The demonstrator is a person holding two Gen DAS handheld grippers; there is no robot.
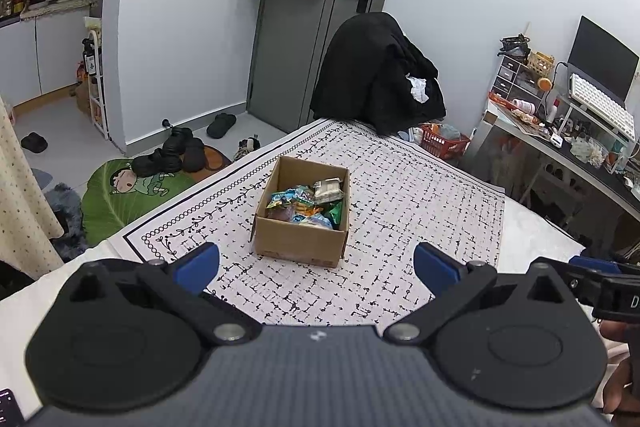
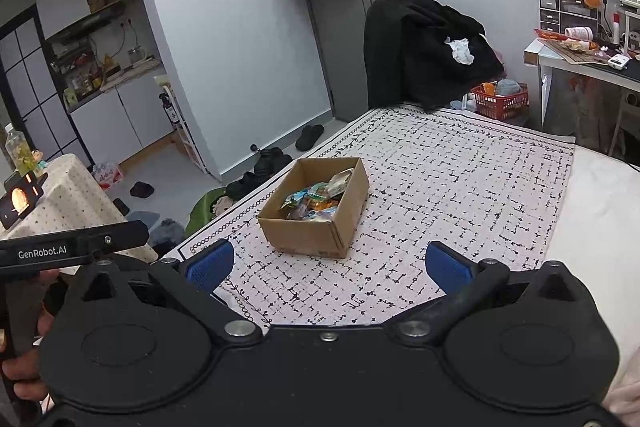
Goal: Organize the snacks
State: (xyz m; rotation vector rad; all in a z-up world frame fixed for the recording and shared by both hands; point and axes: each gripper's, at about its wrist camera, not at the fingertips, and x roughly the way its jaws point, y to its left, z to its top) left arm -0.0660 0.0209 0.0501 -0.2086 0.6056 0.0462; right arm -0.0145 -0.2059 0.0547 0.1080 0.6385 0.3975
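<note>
A brown cardboard box (image 1: pixel 298 239) (image 2: pixel 308 233) sits on a white cloth with black marks (image 1: pixel 400 227) (image 2: pixel 460 195). Inside it lie several colourful snack packets (image 1: pixel 308 201) (image 2: pixel 316 201). My left gripper (image 1: pixel 316 267) is held open just short of the box, blue pads wide apart, nothing between them. My right gripper (image 2: pixel 330 265) is open too, the box ahead and slightly left of its middle. Each gripper's body shows at the edge of the other's view. No packet lies on the cloth outside the box.
A chair draped with black clothes (image 1: pixel 380 75) (image 2: pixel 424 43) stands past the far edge. A red basket (image 1: pixel 444 141) (image 2: pixel 500 101) sits on the floor, and a cluttered desk (image 1: pixel 560 135) is at right. Shoes and a green mat (image 1: pixel 136 187) lie on the floor at left.
</note>
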